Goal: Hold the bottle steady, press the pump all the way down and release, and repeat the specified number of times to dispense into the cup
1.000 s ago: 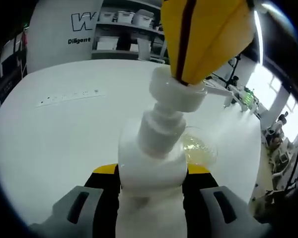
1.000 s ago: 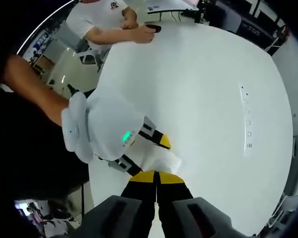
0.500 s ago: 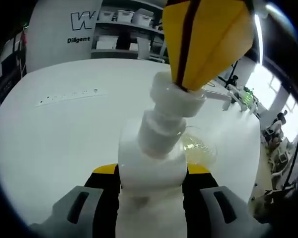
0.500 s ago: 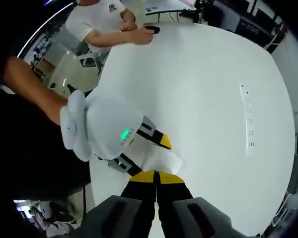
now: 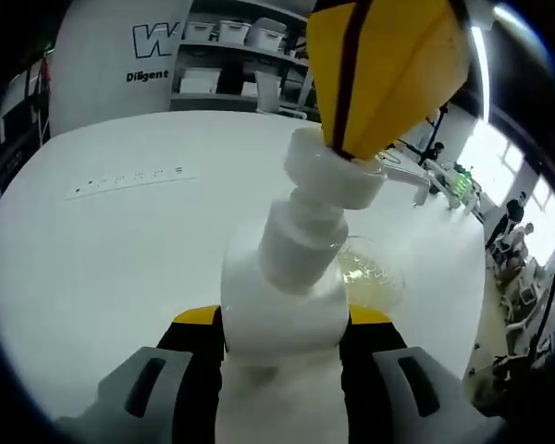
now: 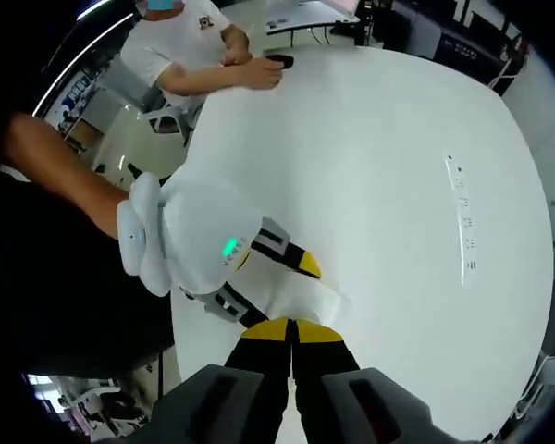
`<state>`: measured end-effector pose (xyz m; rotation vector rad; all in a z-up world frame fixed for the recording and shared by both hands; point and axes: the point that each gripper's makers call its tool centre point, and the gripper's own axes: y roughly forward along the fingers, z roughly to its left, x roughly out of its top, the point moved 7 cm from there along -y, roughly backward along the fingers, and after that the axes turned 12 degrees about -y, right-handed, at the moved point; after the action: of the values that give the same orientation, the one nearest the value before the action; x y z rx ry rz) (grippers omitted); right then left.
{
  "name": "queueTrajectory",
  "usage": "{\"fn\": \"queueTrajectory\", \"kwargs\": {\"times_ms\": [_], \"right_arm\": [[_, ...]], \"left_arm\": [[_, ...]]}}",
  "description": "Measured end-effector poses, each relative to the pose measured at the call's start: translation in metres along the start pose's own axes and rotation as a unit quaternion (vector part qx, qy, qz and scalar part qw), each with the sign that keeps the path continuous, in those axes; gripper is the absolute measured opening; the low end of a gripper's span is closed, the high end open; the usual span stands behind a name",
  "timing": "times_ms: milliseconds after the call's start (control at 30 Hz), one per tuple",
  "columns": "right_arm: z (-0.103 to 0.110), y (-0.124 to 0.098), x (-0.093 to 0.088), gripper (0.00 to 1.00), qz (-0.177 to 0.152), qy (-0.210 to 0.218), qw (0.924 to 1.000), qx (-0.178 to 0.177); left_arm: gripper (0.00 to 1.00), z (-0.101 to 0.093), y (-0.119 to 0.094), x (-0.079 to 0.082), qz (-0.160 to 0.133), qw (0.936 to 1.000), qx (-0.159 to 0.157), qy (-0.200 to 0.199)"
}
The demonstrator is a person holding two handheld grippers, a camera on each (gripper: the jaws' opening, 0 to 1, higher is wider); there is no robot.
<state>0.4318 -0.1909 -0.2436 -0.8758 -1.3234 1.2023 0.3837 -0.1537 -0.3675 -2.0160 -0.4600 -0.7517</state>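
Observation:
A white pump bottle (image 5: 282, 296) stands upright on the white table (image 5: 120, 250), and my left gripper (image 5: 282, 319) is shut on its body with one jaw on each side. My right gripper (image 5: 342, 146), yellow jaws shut together, comes down from above and its tips rest on the pump head (image 5: 335, 178). Behind the bottle stands a clear cup (image 5: 377, 282) with a little yellowish liquid in it. In the right gripper view my right gripper (image 6: 292, 326) points down at the bottle (image 6: 307, 298), with the left gripper (image 6: 279, 291) clamped around it.
A power strip (image 5: 129, 178) lies flat on the table (image 6: 379, 166) to the left of the bottle. A person (image 6: 199, 46) sits at the far edge with a hand on the table. Shelves with boxes (image 5: 231, 55) stand beyond it.
The pump head dipped slightly under the right gripper and has come back up a little. The bottle and the left gripper have stayed put.

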Motion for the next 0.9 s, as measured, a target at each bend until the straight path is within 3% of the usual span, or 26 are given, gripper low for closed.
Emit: {"fn": "queueTrajectory", "kwargs": {"times_ms": [200,533,667,900], "right_arm": [[0.0024,-0.0079,0.0011,0.00,-0.010,0.004,0.9999,-0.002],[0.0032,-0.0102,0.0001,0.00,0.001,-0.007,1.0000,-0.006],[0.0006,-0.0106,-0.0027,0.00,-0.007,0.009,0.9999,-0.002],[-0.0004,-0.0108,-0.0022,0.00,0.013,0.005,0.9999,-0.006]], "left_arm": [[0.48,0.0009,0.0002,-0.0003,-0.002,1.0000,-0.001,0.002],[0.48,0.0015,0.0009,-0.0004,-0.001,1.0000,-0.002,0.003],[0.48,0.0015,0.0005,-0.0005,-0.001,1.0000,-0.002,0.001],[0.48,0.0022,0.0009,-0.0003,-0.002,1.0000,-0.005,0.001]]}}
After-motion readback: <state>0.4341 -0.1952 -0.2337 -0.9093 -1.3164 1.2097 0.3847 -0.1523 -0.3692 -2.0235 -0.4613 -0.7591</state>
